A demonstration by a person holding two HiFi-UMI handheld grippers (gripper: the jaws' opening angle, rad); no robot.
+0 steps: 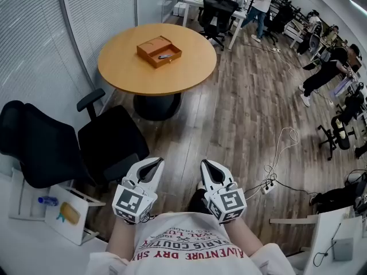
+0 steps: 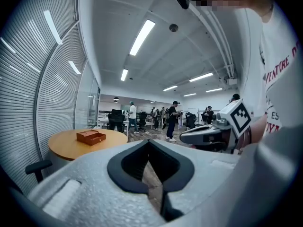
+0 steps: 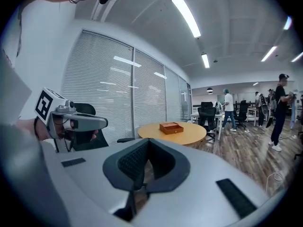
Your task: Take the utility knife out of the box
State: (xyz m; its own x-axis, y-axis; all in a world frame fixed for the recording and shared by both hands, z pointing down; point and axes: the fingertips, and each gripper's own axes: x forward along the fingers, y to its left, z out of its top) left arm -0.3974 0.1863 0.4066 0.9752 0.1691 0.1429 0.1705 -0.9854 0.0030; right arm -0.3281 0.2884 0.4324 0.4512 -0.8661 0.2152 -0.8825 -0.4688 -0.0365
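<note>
An open orange-brown box (image 1: 159, 51) sits on the round wooden table (image 1: 126, 70) far ahead, with the small dark utility knife (image 1: 164, 56) lying inside it. Both grippers hang close to my torso, far short of the table. My left gripper (image 1: 155, 161) is shut and holds nothing, and my right gripper (image 1: 207, 164) is the same. In the left gripper view the box (image 2: 91, 136) shows small beyond the shut left gripper (image 2: 149, 143), with the right gripper (image 2: 187, 135) beside it. The right gripper view shows the box (image 3: 171, 127) on the table (image 3: 187, 136) past the shut right gripper (image 3: 147, 142).
Two black office chairs (image 1: 112, 136) (image 1: 26, 145) stand between me and the table on the left. Cables and a power strip (image 1: 268, 187) lie on the wood floor at right. People stand at desks (image 1: 261, 2) in the background. A blind-covered glass wall (image 1: 34, 44) runs along the left.
</note>
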